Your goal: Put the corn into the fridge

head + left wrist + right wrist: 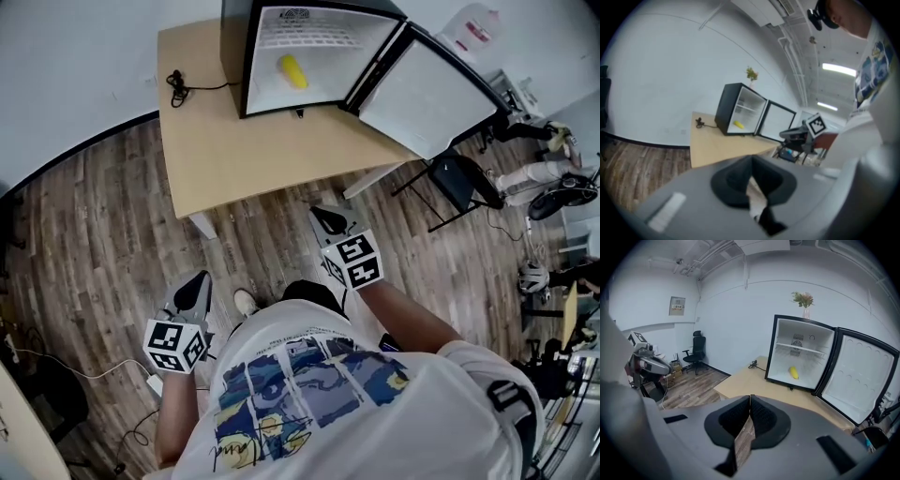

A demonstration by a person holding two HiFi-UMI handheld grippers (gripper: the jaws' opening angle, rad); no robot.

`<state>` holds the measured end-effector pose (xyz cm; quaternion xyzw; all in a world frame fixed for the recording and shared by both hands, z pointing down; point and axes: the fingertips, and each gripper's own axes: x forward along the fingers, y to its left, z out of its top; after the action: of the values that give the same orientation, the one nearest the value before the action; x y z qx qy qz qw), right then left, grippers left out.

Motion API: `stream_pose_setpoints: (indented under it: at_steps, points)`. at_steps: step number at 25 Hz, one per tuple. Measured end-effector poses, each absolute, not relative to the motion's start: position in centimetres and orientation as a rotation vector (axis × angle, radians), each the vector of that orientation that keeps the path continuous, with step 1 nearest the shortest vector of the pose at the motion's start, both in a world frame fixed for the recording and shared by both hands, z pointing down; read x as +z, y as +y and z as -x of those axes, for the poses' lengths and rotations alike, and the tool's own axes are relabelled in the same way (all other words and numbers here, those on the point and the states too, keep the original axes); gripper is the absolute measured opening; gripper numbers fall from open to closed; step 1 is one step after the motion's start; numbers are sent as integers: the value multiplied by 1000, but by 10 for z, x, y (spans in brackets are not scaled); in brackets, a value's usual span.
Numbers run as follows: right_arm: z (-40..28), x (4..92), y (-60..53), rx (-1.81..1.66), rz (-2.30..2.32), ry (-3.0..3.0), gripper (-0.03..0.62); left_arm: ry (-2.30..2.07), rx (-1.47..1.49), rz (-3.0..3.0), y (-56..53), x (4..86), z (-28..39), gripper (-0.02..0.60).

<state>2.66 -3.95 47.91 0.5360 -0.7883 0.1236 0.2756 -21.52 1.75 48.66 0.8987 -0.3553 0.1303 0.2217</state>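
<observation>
The yellow corn [292,71] lies on the floor of the small black fridge [233,49], whose door [424,92] stands swung wide to the right. The fridge sits on a light wooden table [244,150]. Both grippers hang over the wooden floor, short of the table's near edge. My left gripper [199,281] is low at the left, its pads meeting with nothing between them [751,160]. My right gripper [325,214] is nearer the table and points toward the fridge, shut and empty [750,397]. The corn [793,372] shows well ahead of it.
A black cable [178,86] lies on the table left of the fridge. A dark office chair [459,178] stands under the open door's side. A vase of flowers [805,301] tops the fridge. Another black chair [696,350] is by the far wall.
</observation>
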Motion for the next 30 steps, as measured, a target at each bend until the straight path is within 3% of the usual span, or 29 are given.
stream_pose_setpoints:
  at_steps: [7, 19, 30]
  points:
    - [-44, 459, -15, 268, -1396, -2202, 12, -910, 403, -2517, 18, 482, 161, 9]
    - [-155, 446, 77, 288, -1442, -2237, 11, -698, 462, -2645, 70, 455, -7, 9]
    - [-224, 455, 127, 315, -1447, -2266, 11, -733, 505, -2610, 112, 474, -64, 9]
